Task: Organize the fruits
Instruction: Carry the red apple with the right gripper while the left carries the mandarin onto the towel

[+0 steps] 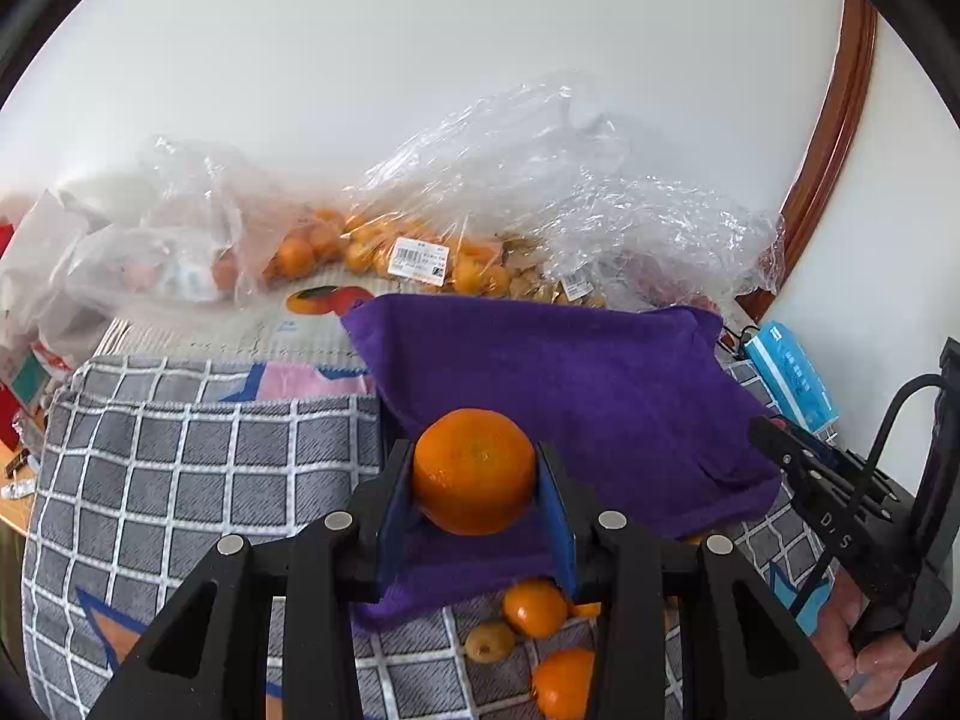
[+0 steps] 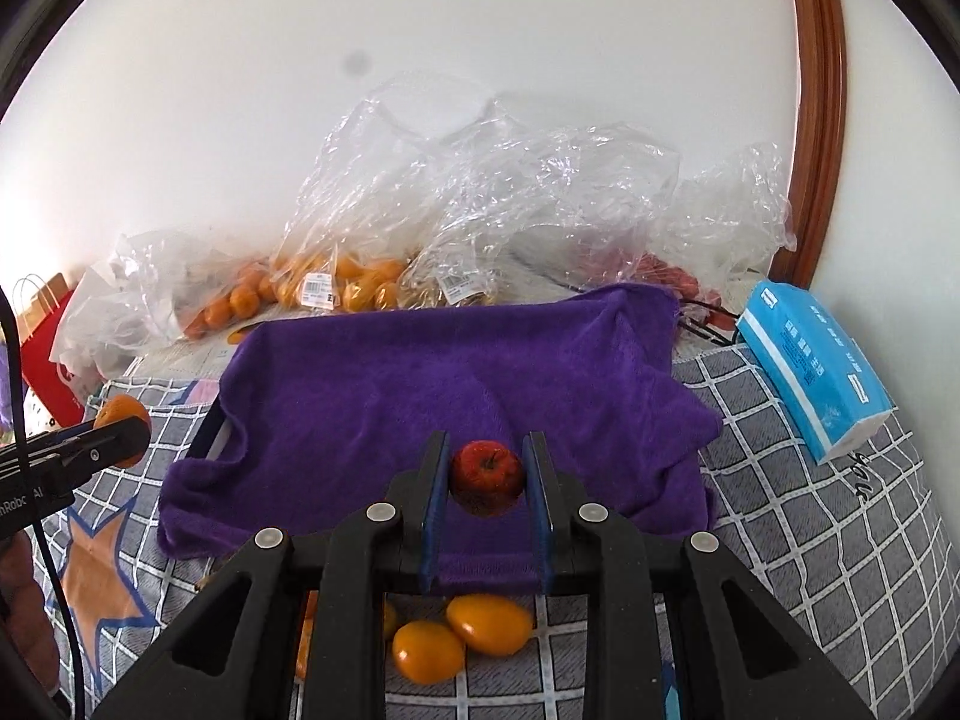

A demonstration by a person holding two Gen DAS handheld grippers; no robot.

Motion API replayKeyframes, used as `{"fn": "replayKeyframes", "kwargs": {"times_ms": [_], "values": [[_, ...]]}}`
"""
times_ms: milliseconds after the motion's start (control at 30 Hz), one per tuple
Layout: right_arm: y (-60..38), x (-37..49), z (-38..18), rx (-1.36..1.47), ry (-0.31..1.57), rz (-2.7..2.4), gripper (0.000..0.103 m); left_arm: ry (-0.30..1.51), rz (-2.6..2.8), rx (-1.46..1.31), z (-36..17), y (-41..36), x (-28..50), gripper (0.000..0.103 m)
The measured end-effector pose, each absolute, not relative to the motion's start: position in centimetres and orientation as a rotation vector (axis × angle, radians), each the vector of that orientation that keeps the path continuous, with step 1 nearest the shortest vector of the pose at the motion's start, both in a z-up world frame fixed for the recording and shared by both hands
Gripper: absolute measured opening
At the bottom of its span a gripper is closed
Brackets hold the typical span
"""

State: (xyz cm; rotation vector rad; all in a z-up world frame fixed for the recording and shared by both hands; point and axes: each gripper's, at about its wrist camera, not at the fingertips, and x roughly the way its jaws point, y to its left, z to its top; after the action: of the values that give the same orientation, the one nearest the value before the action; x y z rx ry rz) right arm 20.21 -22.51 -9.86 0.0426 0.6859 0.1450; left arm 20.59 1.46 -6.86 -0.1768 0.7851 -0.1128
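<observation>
Both hands are loaded: the left gripper (image 1: 474, 480) pinches a mandarin (image 1: 474, 471) between its fingers, the right gripper (image 2: 487, 474) is clamped on a small red apple (image 2: 486, 474). Each fruit hangs over the near edge of the purple towel (image 2: 420, 384) (spread over what looks like a tray), the apple-bearing right hand seemingly closer to its middle, so setting down means carrying on forward over the cloth.

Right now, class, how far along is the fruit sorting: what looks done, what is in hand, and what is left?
Done: nothing shows as sorted yet; the purple towel lies bare of fruit.
In hand: the left gripper is shut on an orange; the right gripper is shut on a small red apple.
Left: loose yellow fruits and oranges lie on the checked cloth; more sit in plastic bags.
</observation>
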Motion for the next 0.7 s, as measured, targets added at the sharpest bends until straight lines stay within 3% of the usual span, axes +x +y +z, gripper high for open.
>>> {"fn": "replayKeyframes", "kwargs": {"times_ms": [700], "values": [[-22.7,24.5,-13.6,0.027,0.741,0.123,0.024,0.834,-0.150,-0.211,-11.8,1.3,23.5,0.037]]}}
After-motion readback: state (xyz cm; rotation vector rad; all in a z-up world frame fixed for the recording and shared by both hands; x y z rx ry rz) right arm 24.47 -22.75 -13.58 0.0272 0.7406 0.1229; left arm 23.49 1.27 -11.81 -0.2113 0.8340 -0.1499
